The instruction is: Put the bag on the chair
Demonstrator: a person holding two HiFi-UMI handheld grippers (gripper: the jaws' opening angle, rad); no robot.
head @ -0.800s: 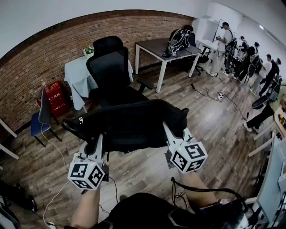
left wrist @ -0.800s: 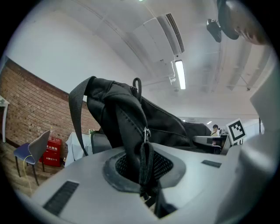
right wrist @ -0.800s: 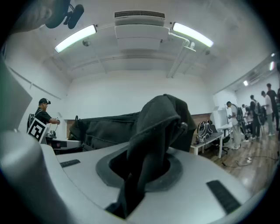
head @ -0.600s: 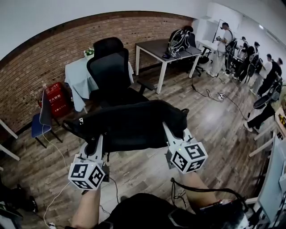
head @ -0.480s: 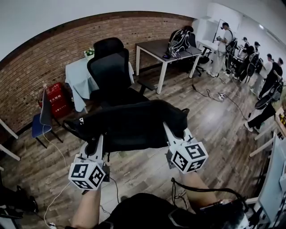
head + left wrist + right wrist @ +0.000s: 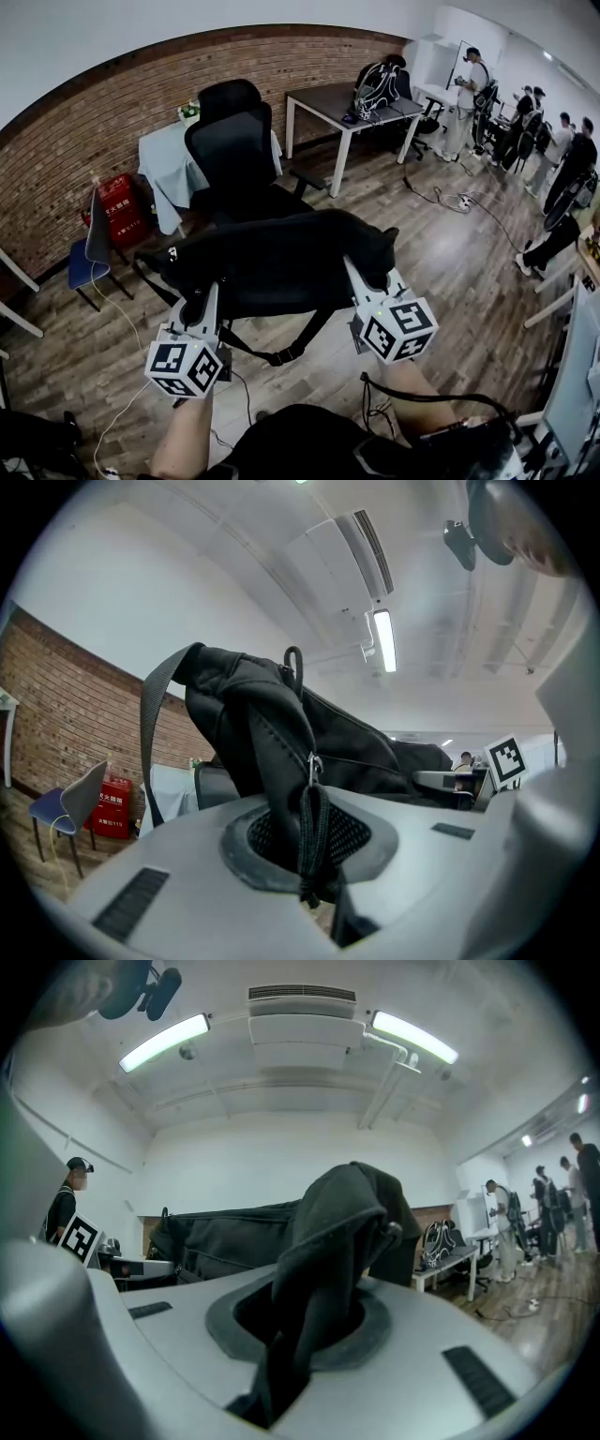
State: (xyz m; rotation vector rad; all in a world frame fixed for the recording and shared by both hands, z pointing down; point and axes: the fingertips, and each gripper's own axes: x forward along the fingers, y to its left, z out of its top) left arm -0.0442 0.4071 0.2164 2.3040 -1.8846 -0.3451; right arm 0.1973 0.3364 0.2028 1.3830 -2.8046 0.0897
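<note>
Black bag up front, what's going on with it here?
A person is carrying the black bag with a handheld tool in each hand. The left tongs are shut on one end, beside a zipper pull, and the right tongs are shut on the fabric at the other end. The bag hangs in the air in front of the black office chair, not yet on its seat. One strap dangles beneath it.

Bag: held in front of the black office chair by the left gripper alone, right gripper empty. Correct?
No. The right gripper view shows the right gripper shut on the bag too. The left gripper holds it as well, in front of the chair.
</note>
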